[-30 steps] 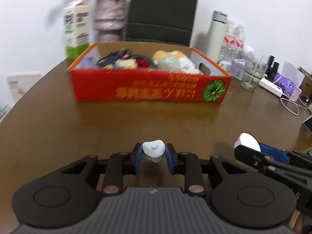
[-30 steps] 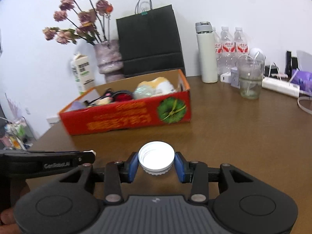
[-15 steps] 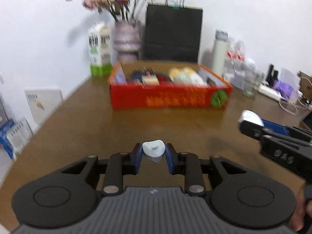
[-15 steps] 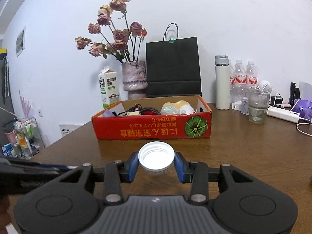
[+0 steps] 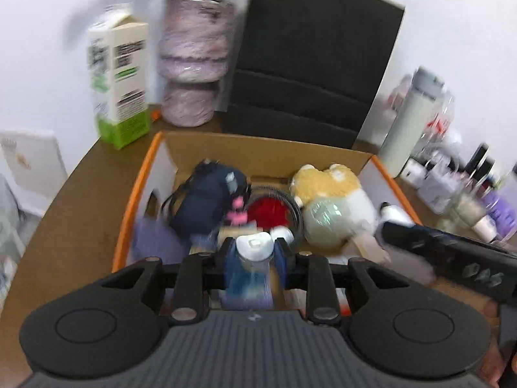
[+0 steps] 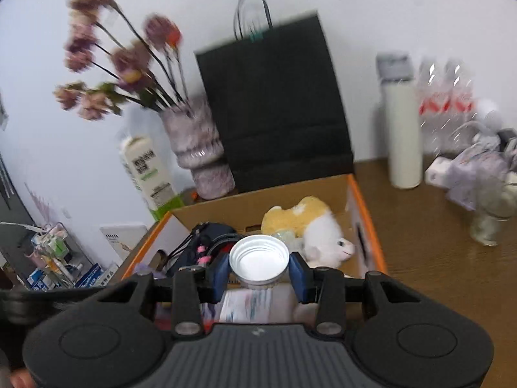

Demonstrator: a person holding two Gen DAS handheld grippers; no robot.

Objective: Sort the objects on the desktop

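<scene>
At the bottom centre of the left wrist view, our left hand-held gripper [image 5: 254,255] is pinching a small bottle [image 5: 250,268]: its white cap is rounded and lobed with a little raised square on top, and below it a blurred, clear bluish body runs down between the blue pads. It hangs just above the near edge of the cardboard box [image 5: 135,200]. At the lower right of that frame the right hand-held gripper [image 5: 397,223] reaches in as a dark bar with something white at its tip.

In the right wrist view, the right hand-held gripper [image 6: 259,266] is pinching a white screw cap [image 6: 259,258], open side facing us, so we see the ridged inner wall and flat white floor. It too is over the near part of the box [image 6: 362,200].

Further in, the box has orange rims and brown inner walls. In the middle of the left wrist frame lie a dark blue pouch [image 5: 206,197] with black cords, a red disc [image 5: 268,211] ringed by a dark cable, and, to the right, a yellow-and-white plush toy [image 5: 332,203].

Beyond the box, in the upper half of the frame on the brown counter [image 5: 74,226], stand a milk carton [image 5: 119,80] at the left, a mottled purple vase [image 5: 190,64], a black paper bag [image 5: 316,64] and a white thermos [image 5: 410,123] at the right.
</scene>
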